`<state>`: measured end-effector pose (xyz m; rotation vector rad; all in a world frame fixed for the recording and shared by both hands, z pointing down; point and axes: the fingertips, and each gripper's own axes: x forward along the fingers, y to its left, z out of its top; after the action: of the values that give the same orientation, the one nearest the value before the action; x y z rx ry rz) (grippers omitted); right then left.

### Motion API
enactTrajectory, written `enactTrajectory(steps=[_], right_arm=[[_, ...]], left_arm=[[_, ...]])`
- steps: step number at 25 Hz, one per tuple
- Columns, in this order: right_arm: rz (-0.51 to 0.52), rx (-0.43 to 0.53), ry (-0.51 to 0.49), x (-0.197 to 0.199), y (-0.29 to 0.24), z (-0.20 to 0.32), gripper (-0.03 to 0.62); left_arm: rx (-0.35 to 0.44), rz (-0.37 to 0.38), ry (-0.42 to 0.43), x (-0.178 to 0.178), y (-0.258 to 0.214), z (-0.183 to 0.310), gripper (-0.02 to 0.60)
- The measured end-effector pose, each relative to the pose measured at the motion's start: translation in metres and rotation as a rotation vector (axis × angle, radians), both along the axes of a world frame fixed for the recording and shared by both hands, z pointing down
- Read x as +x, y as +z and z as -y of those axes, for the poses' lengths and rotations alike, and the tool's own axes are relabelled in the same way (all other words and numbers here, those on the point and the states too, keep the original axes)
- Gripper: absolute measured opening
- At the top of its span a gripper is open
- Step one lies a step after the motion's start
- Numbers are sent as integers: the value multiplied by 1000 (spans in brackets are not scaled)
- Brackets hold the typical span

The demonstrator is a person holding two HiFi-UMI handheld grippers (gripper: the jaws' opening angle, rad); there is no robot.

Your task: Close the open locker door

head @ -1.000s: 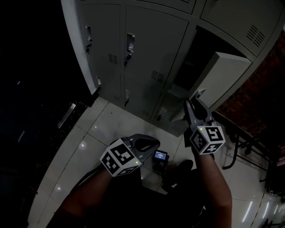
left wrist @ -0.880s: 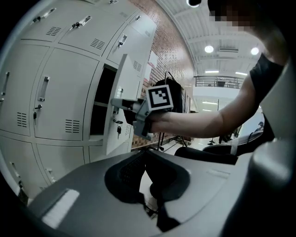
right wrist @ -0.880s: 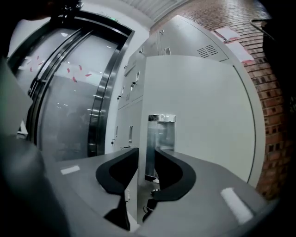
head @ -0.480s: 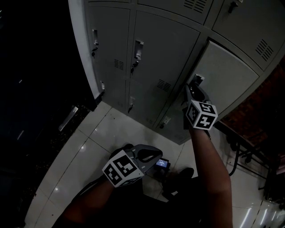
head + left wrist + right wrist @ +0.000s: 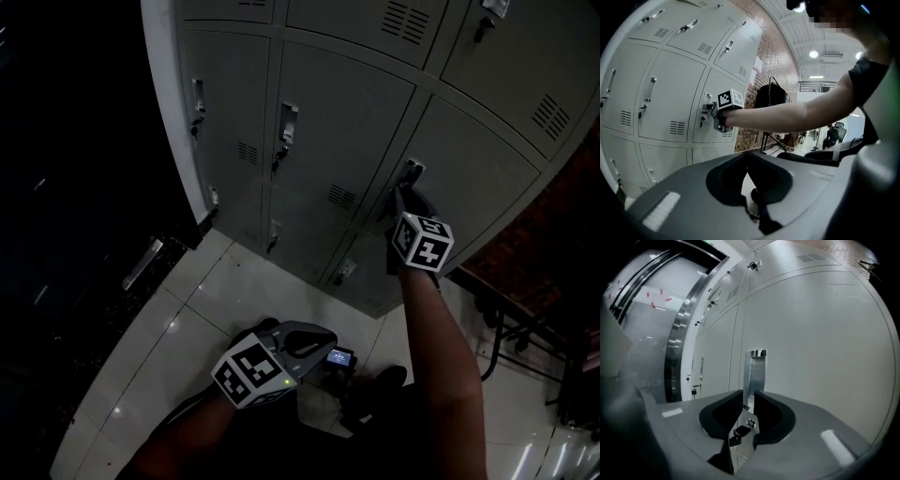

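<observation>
The locker door (image 5: 473, 173) lies flush with the other lockers (image 5: 319, 122) at the right of the row, so its inside is hidden. The right gripper (image 5: 403, 192) is at the door's recessed handle (image 5: 757, 369), its jaws having just been closing to a narrow gap with nothing pressed between them. The left gripper (image 5: 323, 336) hangs low and near over the tiled floor (image 5: 225, 281) — jaws together, empty.

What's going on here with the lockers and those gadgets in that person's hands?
A person is shutting a locker using two hand-held tools. The right tool is up against the handle of the locker door, which sits flush with the neighbouring lockers. Its jaws have just been closing and stand slightly apart, with nothing pinched between them. The left tool hangs low over the floor, idle.
</observation>
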<state>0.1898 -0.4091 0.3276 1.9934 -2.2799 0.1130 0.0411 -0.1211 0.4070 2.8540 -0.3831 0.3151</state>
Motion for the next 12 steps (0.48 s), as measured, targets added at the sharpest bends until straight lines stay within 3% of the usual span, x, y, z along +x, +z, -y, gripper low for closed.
enactTrajectory(steps=[5,8,12], right_arm=[[17,8,-47,-2,1,-20,64],[-25,10,-120,-10,4,-50,6],[-12,-2,-230,-19,9,-105,2]], left_arm=[[1,-6,5,1,-1,0,12],[3,-6,7,2,-1,1,12],[6,1,8,1,0,1,12]])
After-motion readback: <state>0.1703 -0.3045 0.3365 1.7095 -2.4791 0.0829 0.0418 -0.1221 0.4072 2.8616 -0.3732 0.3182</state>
